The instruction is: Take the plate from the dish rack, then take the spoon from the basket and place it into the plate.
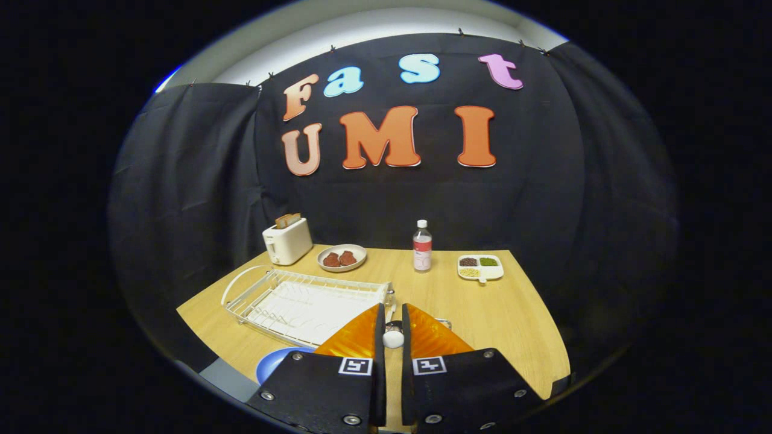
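On the wooden tabletop (482, 307), the empty dish rack (304, 301) lies beyond the blue plate (274, 361), while the jaws pinch the spoon (392, 337) handle.

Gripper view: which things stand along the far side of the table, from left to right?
Toaster → plate with two brown pieces → bottle → divided tray. Nearer, the jaws of the gripper grip a white spoon handle.

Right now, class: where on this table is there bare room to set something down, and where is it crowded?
Bare wood lies between the bottle, the sectioned tray and the gripper, whose fingers pinch a spoon. Crowded: the dish rack side, with the toaster and food plate behind and the blue plate in front.
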